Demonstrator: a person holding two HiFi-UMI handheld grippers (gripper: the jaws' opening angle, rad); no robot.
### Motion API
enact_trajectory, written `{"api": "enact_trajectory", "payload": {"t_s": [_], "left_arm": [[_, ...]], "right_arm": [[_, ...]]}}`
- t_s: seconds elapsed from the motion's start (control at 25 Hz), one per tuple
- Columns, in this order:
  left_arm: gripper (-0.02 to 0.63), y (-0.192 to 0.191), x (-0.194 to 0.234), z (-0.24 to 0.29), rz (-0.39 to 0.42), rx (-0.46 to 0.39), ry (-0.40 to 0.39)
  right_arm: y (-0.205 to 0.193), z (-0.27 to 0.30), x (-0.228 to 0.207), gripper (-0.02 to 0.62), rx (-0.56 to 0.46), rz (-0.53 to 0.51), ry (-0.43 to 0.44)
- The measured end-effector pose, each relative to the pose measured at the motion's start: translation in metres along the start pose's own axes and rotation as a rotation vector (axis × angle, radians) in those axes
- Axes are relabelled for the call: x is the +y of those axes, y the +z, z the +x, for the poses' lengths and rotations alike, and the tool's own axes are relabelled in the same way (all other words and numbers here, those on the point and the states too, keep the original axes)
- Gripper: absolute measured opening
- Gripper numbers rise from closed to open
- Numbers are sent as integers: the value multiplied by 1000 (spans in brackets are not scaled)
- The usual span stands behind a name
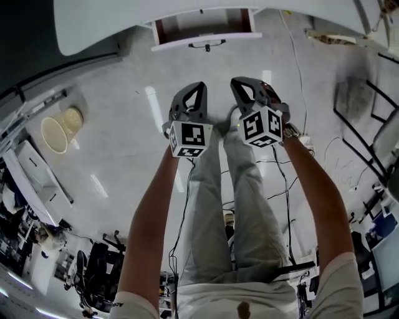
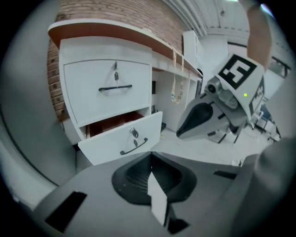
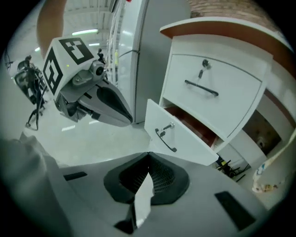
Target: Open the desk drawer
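Glossy pale floor [image 1: 124,124] with trailing cables [image 1: 300,81], round basket [image 1: 55,134], brick wall [image 2: 152,18] behind.

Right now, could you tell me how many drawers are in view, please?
2. The top drawer is shut; the bottom drawer, directly below it, is pulled out. More may be hidden out of view.

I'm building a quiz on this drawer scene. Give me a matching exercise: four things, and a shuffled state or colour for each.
Things:
1 upper drawer
2 lower drawer
3 left gripper
4 wall

States:
A red brick
B pulled out
C jaws together, empty
D pushed fully in

Pairs: 1-D, 2-B, 3-C, 4-A
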State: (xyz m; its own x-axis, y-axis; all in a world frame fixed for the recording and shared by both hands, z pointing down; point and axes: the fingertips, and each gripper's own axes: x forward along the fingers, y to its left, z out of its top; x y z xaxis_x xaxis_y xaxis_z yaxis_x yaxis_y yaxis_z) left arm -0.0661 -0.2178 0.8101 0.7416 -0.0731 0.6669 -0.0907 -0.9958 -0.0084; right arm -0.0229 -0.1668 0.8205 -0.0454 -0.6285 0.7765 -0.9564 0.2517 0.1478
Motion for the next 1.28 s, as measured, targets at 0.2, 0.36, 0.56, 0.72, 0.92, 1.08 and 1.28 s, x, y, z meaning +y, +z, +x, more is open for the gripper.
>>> {"api": "enact_trajectory", "payload": {"t_s": [0.2,0.36,0.56,0.72,0.92,1.08,1.28], "left_arm": [[6,79,-1,-51,-167,-193,8],[6,155,5,-115,-264,-363,30],[6,218,12,-187,-306,-436,61],[6,255,10,-226,-278,-481,63],[6,313,-8,-290,-258,-535,55],[6,349,-9,-346,-245,-577,107],[6,383,-20,-415,-247,-616,155]], "right_arm": [[56,-69,-1,26,-173,203,14],[108,-142,-28,26,-327,401,2],[158,-224,-56,26,-460,511,0],[186,-277,-75,26,-534,502,-19],[230,-353,-88,26,-624,476,-40],[257,-411,-97,26,-670,416,-80],[268,-500,-110,26,-708,411,-160]]}}
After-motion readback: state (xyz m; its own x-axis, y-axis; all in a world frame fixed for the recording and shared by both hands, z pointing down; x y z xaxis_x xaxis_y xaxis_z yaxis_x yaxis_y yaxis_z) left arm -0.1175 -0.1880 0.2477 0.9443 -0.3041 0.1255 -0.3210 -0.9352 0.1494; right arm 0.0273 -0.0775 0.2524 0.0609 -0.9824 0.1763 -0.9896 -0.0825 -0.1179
